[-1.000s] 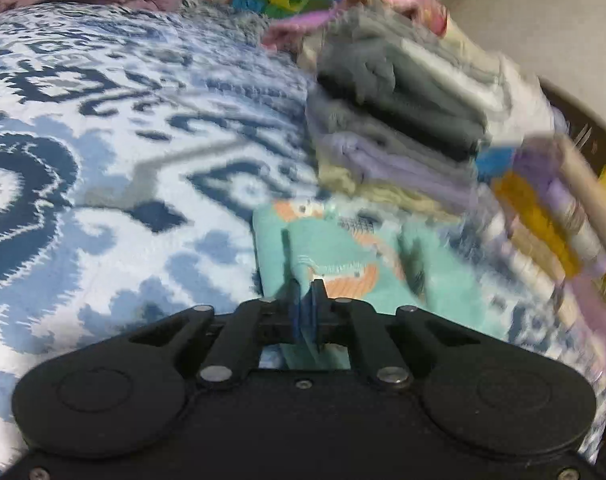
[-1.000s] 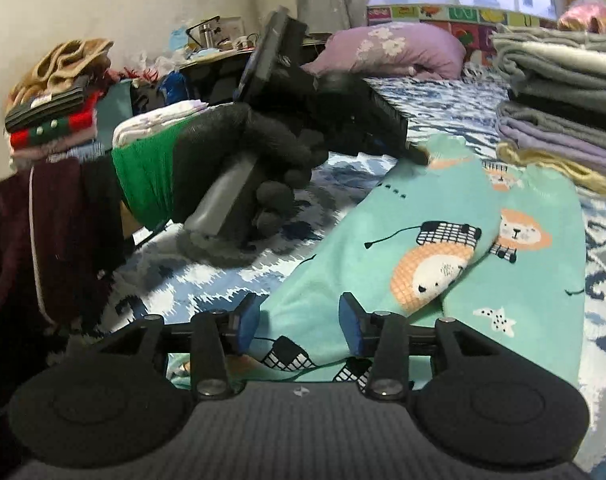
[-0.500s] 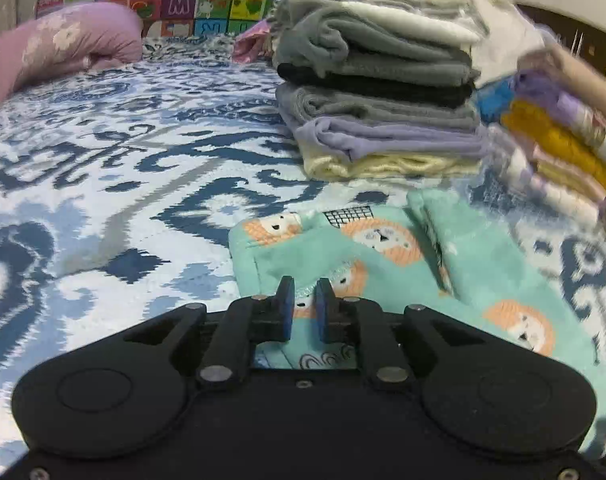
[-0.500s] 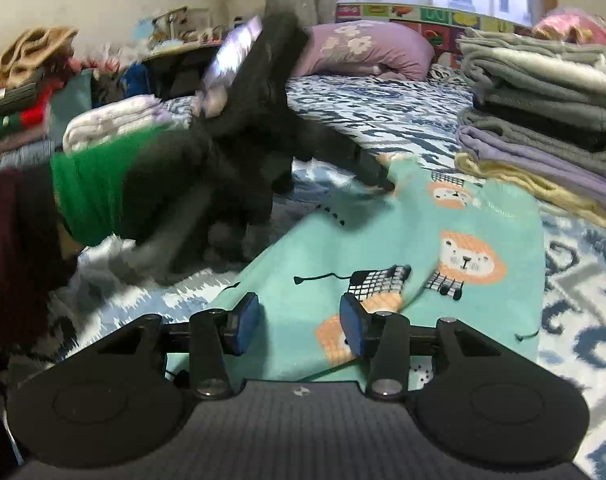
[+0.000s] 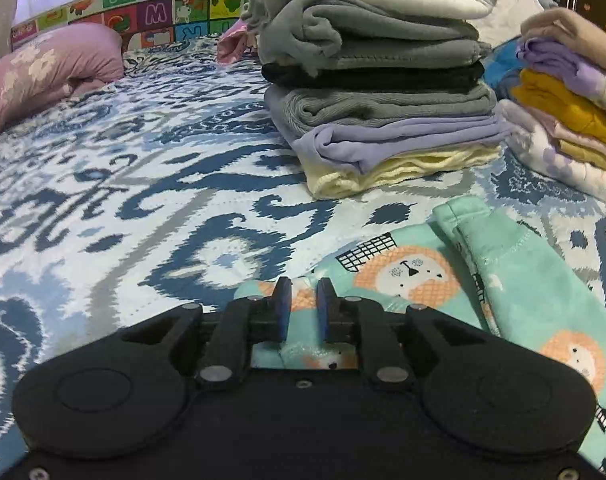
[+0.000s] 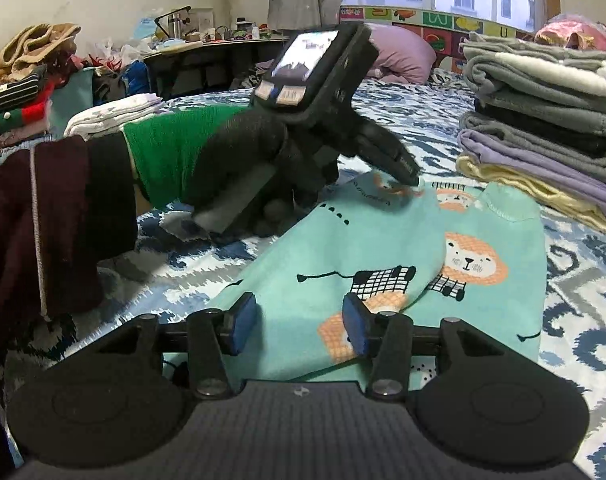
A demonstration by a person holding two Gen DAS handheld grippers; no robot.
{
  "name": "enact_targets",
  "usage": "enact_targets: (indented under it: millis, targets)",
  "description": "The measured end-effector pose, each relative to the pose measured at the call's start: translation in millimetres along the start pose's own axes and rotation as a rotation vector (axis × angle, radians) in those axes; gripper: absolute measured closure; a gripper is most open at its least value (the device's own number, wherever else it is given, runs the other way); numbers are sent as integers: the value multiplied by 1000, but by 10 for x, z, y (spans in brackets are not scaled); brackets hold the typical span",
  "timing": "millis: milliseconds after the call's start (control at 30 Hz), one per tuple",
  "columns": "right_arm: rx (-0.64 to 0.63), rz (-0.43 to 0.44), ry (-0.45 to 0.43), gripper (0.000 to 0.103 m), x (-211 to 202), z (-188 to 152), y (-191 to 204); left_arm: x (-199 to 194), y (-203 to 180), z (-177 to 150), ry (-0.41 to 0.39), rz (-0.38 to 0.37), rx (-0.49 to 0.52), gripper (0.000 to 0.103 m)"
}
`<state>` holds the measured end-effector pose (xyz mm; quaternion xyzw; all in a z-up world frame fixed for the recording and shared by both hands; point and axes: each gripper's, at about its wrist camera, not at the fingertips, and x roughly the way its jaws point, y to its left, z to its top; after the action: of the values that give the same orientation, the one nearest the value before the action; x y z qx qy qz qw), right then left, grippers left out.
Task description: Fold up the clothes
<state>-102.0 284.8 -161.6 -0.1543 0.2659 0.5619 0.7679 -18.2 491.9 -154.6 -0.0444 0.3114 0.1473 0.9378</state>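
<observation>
A mint-green child's garment (image 5: 523,280) printed with lions lies folded lengthwise on the blue patterned bedspread (image 5: 143,184). My left gripper (image 5: 302,305) hovers low over its far left corner; its jaws are opening, a narrow gap apart, with cloth under them but none pinched. In the right wrist view the garment (image 6: 343,248) runs away from me, and the left gripper (image 6: 413,178), held by a black-gloved hand (image 6: 239,148), touches down at the far corner. My right gripper (image 6: 299,320) stands open above the near end, gripping nothing.
A tall stack of folded grey, black, lilac and yellow clothes (image 5: 383,92) stands just beyond the garment, with a second stack (image 5: 571,112) to its right. A pink pillow (image 5: 51,68) lies at the head of the bed. Heaped clothes (image 6: 23,80) and a cluttered desk (image 6: 207,48) are to the left.
The left gripper let go of the fold it was pinching, its jaws parted slightly, and it rolled level while sliding to the garment's far left corner. The right gripper barely moved.
</observation>
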Motion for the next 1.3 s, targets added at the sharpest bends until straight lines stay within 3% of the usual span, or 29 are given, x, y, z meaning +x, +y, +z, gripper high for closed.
enact_targets:
  millis: [33,100,233,433,500,633,800,1100,1300]
  targets:
    - [1,0,1,53,-6,-4,7,-65,31,7,-19,1,-24,88]
    - [-9,-4,4,53,-54,21,36,-269,104,-4,-49,22,-101,69]
    - [32,61,-43,46,-367,114,29,-744,232,-118,-91,75,-245,63]
    - [310,38,-117,42,-979,-31,-494,-1523,358,-798,-104,-56,-664,46]
    - [469,22,-135,38,-1167,-267,-742,-1692,264,-1001,-80,-94,-724,41]
    - [718,37,-149,34,-1391,-750,-1055,-1951,-2,-1374,-23,-158,-799,39]
    - [1001,167,-109,33,-1285,-1251,-1144,-2137,-275,-1688,41,-192,-883,39]
    - [1155,271,-157,36,-1201,-1525,-1096,-2202,-325,-1983,47,-294,-1100,40]
    - [1268,289,-190,54,-1208,-1689,-1130,-2185,-363,-2057,49,-316,-1198,49]
